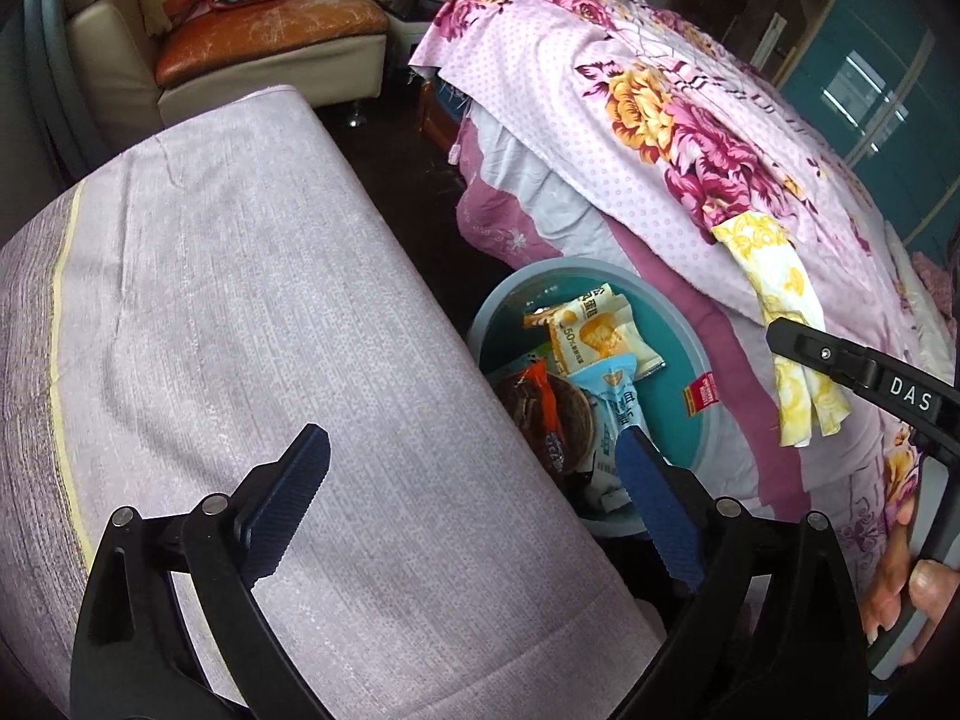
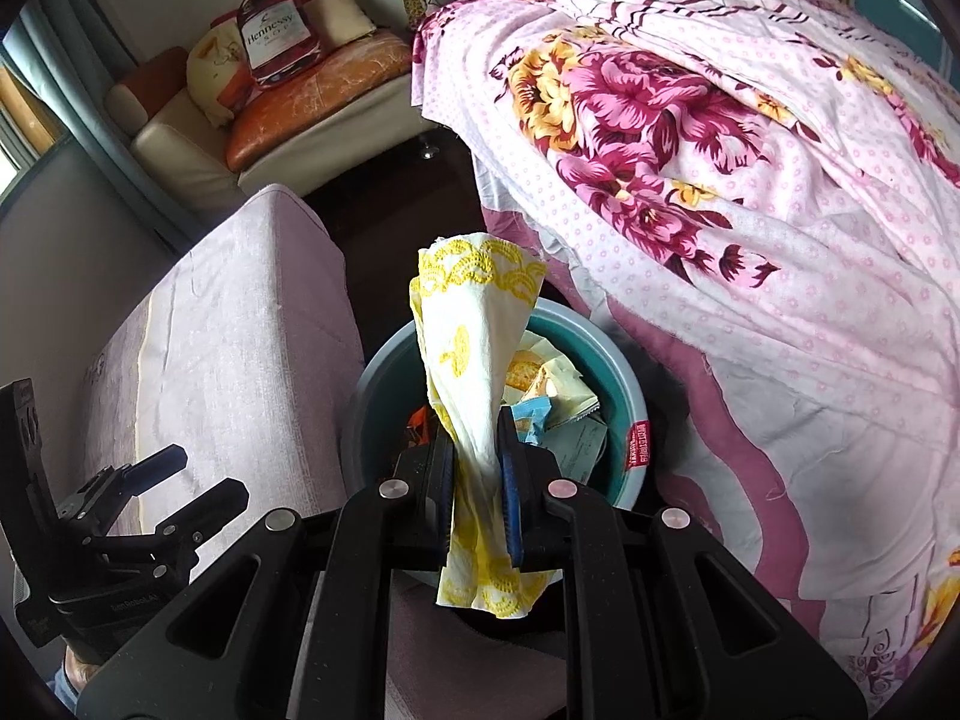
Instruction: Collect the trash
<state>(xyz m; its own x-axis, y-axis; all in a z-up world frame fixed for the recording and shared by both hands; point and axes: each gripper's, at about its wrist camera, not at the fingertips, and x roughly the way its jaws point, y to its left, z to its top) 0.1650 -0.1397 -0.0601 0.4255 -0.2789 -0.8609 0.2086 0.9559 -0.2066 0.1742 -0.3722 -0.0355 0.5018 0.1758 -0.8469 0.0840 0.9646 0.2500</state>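
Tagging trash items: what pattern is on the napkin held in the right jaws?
White napkin with yellow floral print, clearest in the right wrist view.

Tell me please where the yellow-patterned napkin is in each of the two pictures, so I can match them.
Left wrist view: the yellow-patterned napkin hangs at right, from the right gripper, in front of the floral bedspread.
Right wrist view: the napkin is at centre, clamped in that gripper and rising over the bin.
Shared landmark: the teal bin holding snack wrappers.
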